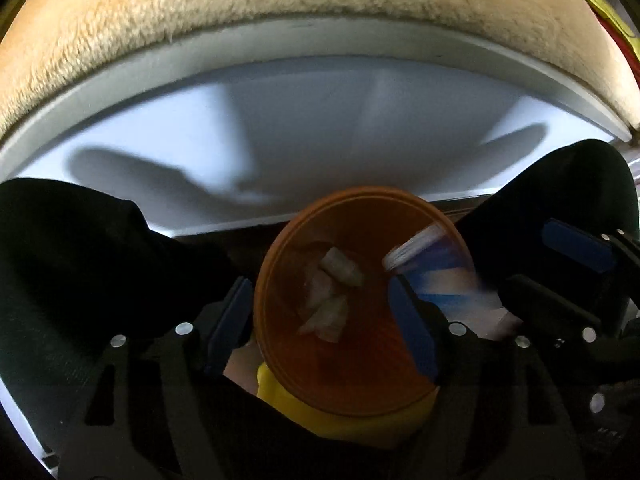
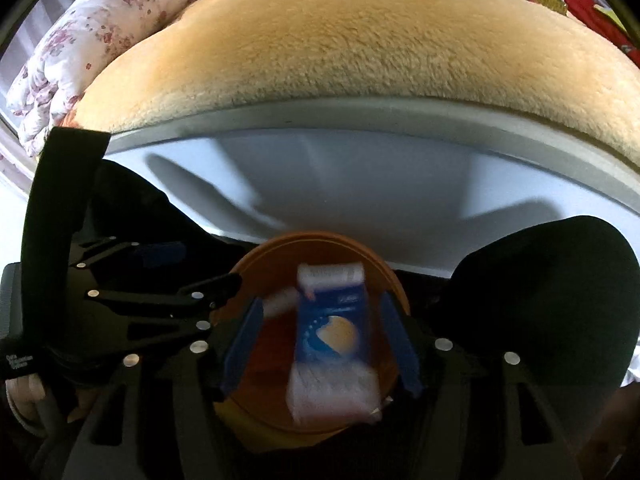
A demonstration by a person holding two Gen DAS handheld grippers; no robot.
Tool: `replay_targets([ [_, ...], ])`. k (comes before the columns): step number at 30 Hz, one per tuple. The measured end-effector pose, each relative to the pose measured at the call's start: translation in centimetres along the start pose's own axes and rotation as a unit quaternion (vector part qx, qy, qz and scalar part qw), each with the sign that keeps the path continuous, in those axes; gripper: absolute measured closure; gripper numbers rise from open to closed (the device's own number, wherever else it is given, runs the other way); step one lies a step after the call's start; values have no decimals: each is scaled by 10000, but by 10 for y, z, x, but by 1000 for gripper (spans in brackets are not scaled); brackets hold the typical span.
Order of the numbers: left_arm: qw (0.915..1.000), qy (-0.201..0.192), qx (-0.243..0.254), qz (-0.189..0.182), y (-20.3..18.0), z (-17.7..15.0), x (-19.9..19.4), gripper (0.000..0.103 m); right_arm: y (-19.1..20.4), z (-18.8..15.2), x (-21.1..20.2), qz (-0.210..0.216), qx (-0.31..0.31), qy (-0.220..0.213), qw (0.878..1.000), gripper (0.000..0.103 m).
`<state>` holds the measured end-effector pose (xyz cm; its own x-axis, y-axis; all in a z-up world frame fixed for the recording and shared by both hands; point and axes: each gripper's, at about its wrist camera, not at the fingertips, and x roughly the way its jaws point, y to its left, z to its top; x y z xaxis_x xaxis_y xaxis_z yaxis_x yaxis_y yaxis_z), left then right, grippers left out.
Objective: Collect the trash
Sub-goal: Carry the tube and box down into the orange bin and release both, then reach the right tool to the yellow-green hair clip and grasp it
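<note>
An orange bin [image 1: 344, 360] with a yellow liner stands below both grippers; it also shows in the right wrist view [image 2: 260, 384]. Crumpled white paper scraps [image 1: 332, 292] lie inside it. My left gripper [image 1: 324, 320] has one finger outside the bin's left rim and one inside, apparently gripping the bin. A blue and white carton [image 2: 332, 332], motion-blurred, is over the bin mouth between my right gripper's [image 2: 320, 344] spread fingers, without touching them; it also shows in the left wrist view [image 1: 432, 272].
A white bed frame panel [image 1: 320, 132] and a tan fleece blanket [image 1: 280, 8] fill the background. A floral quilt [image 2: 100, 32] lies at the upper left. Red and yellow cloth [image 2: 592, 12] lies at the upper right.
</note>
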<state>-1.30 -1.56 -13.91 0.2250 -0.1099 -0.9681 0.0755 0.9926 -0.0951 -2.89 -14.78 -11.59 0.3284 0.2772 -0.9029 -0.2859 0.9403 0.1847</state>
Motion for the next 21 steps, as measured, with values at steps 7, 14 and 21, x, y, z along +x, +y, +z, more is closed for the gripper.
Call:
replay_targets([
  [7,9998,-80,-120,-112,5,-1,-6,33,-11,1,-17,-55,150,-213,9996,41],
  [14,9895,-1390,286,-264,-4,-12,-67,33,-25,7,-89,-297,100,-1090,9935,29],
  [21,9692,-2395,552,-162,-14,6,-115,22,-60,60,-137,-828,292,-1999,9759,25],
])
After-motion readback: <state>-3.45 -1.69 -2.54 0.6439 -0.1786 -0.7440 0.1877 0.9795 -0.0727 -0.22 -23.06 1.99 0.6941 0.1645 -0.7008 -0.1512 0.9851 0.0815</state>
